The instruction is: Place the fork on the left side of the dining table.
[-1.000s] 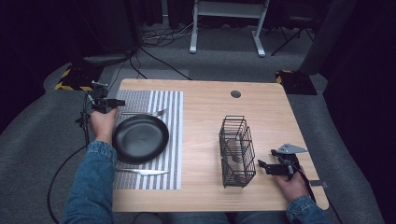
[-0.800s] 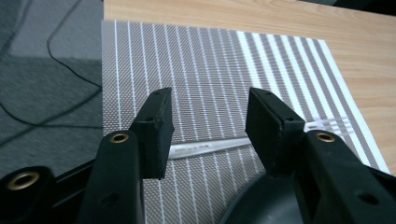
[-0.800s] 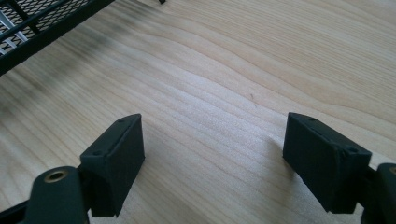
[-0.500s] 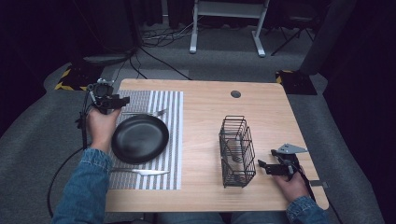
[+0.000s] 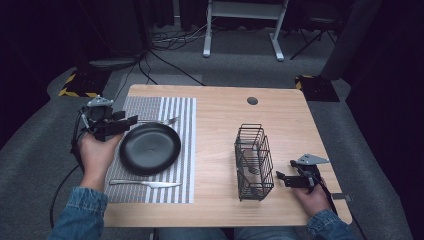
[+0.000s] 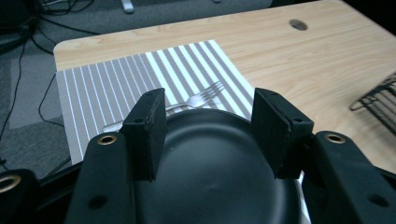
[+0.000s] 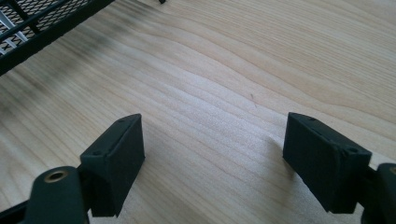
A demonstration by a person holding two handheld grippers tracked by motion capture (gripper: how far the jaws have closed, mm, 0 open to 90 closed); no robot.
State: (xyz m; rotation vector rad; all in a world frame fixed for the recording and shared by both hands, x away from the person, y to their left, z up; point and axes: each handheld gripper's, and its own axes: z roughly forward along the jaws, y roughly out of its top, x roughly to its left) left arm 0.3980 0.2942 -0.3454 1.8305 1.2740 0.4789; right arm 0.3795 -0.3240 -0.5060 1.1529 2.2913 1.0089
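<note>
Fork [image 5: 159, 121] crosswise — tines rightward; plate [image 5: 150, 148] nearby

On the table: one black plate [image 5: 150, 148], one fork [image 5: 162, 120], one knife [image 5: 145, 184], one striped placemat [image 5: 180, 145], one black wire basket [image 5: 254, 161] holding cutlery too indistinct to count, and two hand-held grippers.

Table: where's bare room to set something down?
Widest free patch: bare wood between the placemat and the basket, running up to the grommet hole. A strip also lies behind the basket. Crowded: the placemat holds plate, fork and knife.
</note>
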